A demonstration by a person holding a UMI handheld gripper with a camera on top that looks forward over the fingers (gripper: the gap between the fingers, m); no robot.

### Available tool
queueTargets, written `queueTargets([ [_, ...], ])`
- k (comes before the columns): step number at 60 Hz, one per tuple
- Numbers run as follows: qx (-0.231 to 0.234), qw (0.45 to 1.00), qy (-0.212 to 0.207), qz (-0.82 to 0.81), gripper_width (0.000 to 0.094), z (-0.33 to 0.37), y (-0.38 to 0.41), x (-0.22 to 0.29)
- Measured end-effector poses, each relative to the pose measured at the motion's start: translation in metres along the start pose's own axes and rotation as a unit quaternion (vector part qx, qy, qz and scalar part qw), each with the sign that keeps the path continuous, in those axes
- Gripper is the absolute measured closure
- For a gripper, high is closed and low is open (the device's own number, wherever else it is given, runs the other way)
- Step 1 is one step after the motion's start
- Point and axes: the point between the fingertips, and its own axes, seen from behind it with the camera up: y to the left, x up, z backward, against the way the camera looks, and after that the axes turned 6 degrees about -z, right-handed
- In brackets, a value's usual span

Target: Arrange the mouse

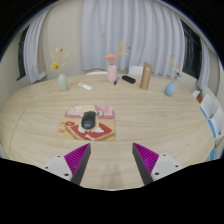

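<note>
A black mouse (88, 120) lies on a red and cream patterned mouse mat (90, 124) on the light wooden table (150, 115), a short way beyond my fingers and slightly left of the middle. My gripper (112, 160) is open and empty, with its two magenta pads (78, 158) spread wide above the bare table top. Nothing stands between the fingers.
Along the table's far edge stand a blue vase with flowers (62, 82), a pink vase (111, 72), a small black object (127, 79), a tan cylinder (146, 76) and a blue vase (170, 88). A white flat item (85, 87) lies near them. White curtains hang behind.
</note>
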Motion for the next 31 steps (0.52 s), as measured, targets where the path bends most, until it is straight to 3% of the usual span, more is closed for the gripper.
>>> queueTargets([
  [10, -0.012, 1.0, 0.013, -0.017, 0.0085, 0.042, -0.037, -0.043],
  [31, -0.021, 1.0, 0.012, -0.015, 0.008, 0.09, -0.083, -0.076],
])
